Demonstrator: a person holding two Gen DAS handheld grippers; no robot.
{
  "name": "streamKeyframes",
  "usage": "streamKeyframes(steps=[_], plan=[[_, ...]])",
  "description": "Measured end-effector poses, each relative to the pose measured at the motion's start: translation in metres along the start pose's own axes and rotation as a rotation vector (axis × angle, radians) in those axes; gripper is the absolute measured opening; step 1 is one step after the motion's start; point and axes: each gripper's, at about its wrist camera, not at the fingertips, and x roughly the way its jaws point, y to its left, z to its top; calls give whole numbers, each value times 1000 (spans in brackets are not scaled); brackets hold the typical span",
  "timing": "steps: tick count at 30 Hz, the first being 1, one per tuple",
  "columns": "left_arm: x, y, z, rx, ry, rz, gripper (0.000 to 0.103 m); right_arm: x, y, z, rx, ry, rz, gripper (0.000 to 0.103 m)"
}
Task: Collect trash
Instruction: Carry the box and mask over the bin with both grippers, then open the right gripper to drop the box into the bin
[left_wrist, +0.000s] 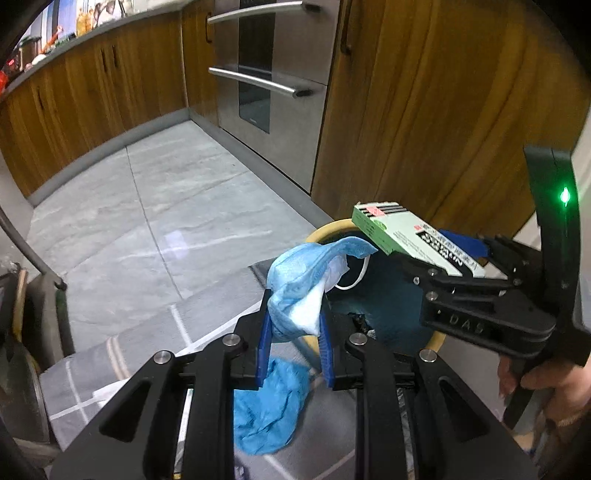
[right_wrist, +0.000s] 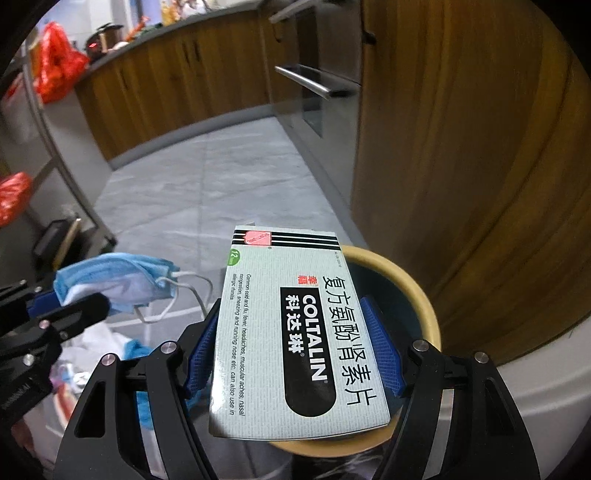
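My left gripper (left_wrist: 293, 328) is shut on a crumpled blue face mask (left_wrist: 306, 280), held just left of a round bin with a tan rim (left_wrist: 334, 229) and a dark teal inside. My right gripper (right_wrist: 295, 347) is shut on a pale green Coltalin medicine box (right_wrist: 288, 332) and holds it over the bin (right_wrist: 413, 288). The box (left_wrist: 406, 240) and right gripper (left_wrist: 461, 258) also show in the left wrist view, above the bin. The mask (right_wrist: 114, 280) and left gripper (right_wrist: 55, 302) show at the left of the right wrist view.
A blue glove (left_wrist: 269, 406) lies on the floor under my left gripper. Wooden cabinets (left_wrist: 424, 110) stand right behind the bin, with a steel oven (left_wrist: 266, 74) to their left. A grey tiled floor (left_wrist: 166, 206) stretches ahead. Red bags (right_wrist: 55, 59) sit on a counter.
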Motion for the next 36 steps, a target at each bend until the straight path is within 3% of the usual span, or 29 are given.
streamKeyframes(steps=[6, 12, 20, 30, 36], plan=[[41, -11, 9, 25, 51, -27, 21, 28, -20, -2, 30, 65, -79, 73], [81, -19, 7, 30, 121, -59, 21, 56, -42, -10, 93, 159, -113, 73], [117, -33, 1, 88, 173, -63, 22, 86, -43, -24, 77, 284, -129, 73], [120, -34, 18, 91, 149, -43, 27, 102, -43, -25, 77, 317, -193, 73], [112, -35, 26, 86, 114, -54, 38, 100, -46, -31, 81, 310, -211, 73]])
